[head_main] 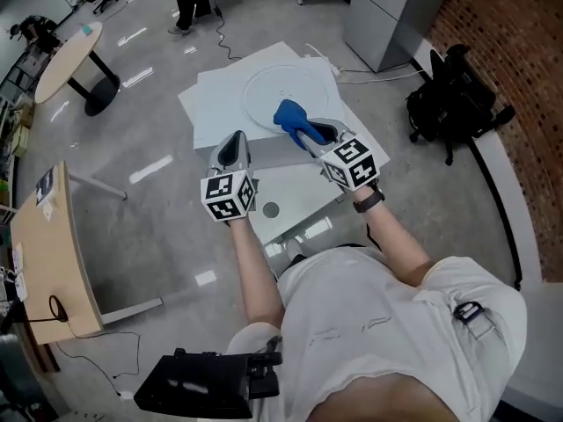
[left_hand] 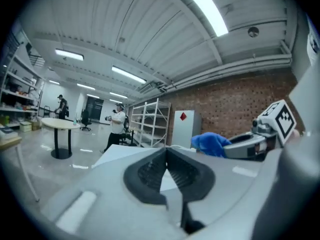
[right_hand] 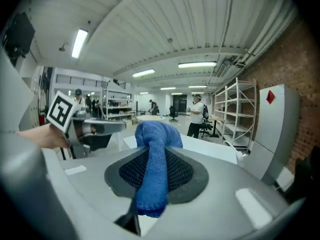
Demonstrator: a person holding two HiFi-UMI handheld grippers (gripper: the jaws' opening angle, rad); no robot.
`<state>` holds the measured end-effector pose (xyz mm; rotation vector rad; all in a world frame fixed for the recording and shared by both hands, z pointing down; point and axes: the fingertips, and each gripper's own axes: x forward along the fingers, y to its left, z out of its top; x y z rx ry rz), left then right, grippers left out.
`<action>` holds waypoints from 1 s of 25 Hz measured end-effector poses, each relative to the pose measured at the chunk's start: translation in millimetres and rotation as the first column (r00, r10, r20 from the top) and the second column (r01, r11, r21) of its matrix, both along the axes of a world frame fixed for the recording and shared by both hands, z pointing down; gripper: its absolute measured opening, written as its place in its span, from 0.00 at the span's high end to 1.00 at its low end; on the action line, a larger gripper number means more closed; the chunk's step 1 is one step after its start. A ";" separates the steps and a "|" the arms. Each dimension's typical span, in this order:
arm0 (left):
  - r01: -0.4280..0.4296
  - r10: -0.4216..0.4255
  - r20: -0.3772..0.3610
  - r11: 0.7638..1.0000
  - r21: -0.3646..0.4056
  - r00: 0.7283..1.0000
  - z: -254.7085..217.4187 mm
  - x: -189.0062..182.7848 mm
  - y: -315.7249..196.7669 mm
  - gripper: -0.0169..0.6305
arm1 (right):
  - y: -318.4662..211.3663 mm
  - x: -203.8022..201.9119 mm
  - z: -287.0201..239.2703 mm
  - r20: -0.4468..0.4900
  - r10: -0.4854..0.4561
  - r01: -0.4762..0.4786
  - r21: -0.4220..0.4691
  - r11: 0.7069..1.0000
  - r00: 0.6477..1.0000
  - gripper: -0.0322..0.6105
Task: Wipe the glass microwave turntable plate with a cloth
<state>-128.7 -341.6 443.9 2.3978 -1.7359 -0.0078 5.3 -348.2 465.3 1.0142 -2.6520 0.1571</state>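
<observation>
The right gripper [head_main: 308,135] grips a soft, limp blue cloth [head_main: 288,115] near the round glass turntable plate [head_main: 268,86], likely slippery and fragile, lying toward the white table's [head_main: 211,99] far edge. The left gripper [head_main: 234,150] is clenched, empty.

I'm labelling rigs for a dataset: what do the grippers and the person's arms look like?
The left gripper and right gripper are light grey, with dark ribbed pads inside the jaws. Each carries a white cube with black square markers. The forearms are unsleeved; a black wristband is on the right wrist. No cables show.
</observation>
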 end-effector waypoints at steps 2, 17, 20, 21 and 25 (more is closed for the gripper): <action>0.036 -0.037 0.010 0.997 0.071 0.999 -18.7 2.8 19.7 0.97 | 14.8 -3.1 -19.7 0.124 -0.002 0.000 0.013 1.000 0.992 0.81; 0.082 -0.089 0.028 0.980 0.182 0.996 -15.1 206.2 298.7 0.97 | 292.4 182.2 13.6 0.260 -0.057 0.056 0.012 0.998 0.964 0.81; 0.074 -0.080 0.043 0.990 0.123 0.996 -0.6 242.0 348.3 0.97 | 343.5 209.0 37.6 0.304 -0.080 0.119 -0.112 0.987 0.949 0.82; 0.068 -0.074 0.055 0.991 0.113 0.996 -6.1 249.0 362.8 0.97 | 358.4 212.6 38.1 0.320 -0.091 0.145 -0.149 0.978 0.943 0.82; 0.109 -0.128 0.106 0.980 0.169 0.986 -56.0 243.8 399.5 0.97 | 390.2 217.2 -2.1 0.322 -0.107 0.142 -0.087 0.986 0.941 0.82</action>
